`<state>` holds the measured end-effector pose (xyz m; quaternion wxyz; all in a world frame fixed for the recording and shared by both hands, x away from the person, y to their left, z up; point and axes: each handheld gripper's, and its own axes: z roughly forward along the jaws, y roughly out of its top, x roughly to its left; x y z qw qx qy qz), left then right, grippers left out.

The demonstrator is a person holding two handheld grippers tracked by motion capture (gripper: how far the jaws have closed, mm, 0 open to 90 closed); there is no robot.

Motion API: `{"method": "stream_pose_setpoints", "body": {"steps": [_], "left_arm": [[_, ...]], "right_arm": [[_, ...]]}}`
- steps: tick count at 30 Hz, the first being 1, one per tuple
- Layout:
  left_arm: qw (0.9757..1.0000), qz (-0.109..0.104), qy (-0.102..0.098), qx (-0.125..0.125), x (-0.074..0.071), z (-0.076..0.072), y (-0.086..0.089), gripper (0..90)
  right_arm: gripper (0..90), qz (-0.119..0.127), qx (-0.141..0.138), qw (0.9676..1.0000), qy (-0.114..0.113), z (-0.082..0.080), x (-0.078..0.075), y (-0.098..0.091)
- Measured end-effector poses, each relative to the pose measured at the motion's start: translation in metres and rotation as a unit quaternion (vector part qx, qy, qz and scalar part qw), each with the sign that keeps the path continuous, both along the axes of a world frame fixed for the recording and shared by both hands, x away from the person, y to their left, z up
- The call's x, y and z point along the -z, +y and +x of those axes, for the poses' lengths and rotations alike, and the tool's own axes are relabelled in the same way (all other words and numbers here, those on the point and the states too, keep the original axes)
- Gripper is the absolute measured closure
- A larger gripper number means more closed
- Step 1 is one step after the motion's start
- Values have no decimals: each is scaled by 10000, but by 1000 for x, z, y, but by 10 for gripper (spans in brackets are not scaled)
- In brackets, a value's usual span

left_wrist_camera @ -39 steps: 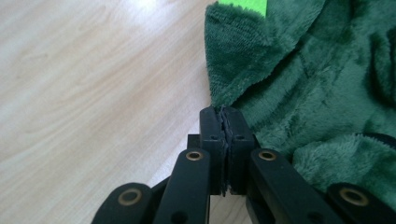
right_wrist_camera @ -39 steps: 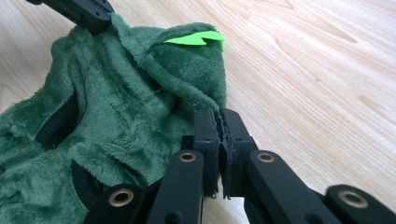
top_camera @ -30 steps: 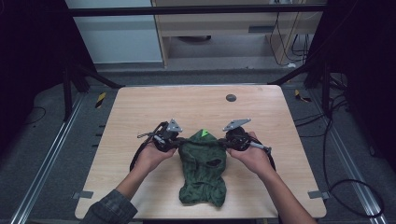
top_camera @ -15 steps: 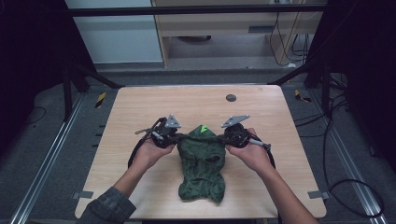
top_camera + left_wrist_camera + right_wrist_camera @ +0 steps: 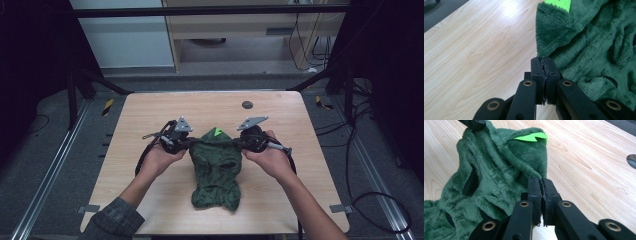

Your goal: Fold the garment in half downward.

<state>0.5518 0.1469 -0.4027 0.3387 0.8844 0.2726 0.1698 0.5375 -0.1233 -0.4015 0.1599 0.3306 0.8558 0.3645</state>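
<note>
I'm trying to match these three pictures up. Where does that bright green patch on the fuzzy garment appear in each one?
High view: the bright green patch sits at the garment's far tip, mid-table between both tools.
Left gripper view: top edge, right of centre.
Right gripper view: upper middle, atop the fold.
Shared landmark: the dark green fleece garment on the wooden table.

Small dark disc (image 5: 247,104) on table (image 5: 150,115), unidentifiable

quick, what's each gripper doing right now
Left gripper: closed, pinching the edge of the green fleece garment.
Right gripper: closed, pinching the garment's opposite edge.
</note>
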Motion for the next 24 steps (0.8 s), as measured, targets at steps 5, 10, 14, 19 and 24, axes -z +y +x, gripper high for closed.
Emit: {"method": "stream_pose_setpoints", "body": {"steps": [5,10,14,19,24], "left_arm": [[10000,-48,39,-33,-2,5,3,883],[9999,-32,-66,-77,-7,6,2,883],[9999,-45,-52,-83,-7,9,2,883],[9999,-12,-57,-94,-9,12,2,883],[9999,-6,-99,-109,-13,18,1,883]], "right_arm": [[868,65,52,10000,44,8,-1,0],[868,46,49,10000,9,11,-3,2],[868,72,78,9999,36,13,-4,2],[868,67,62,10000,8,16,-4,3],[867,68,79,9999,25,23,-6,3]]}}
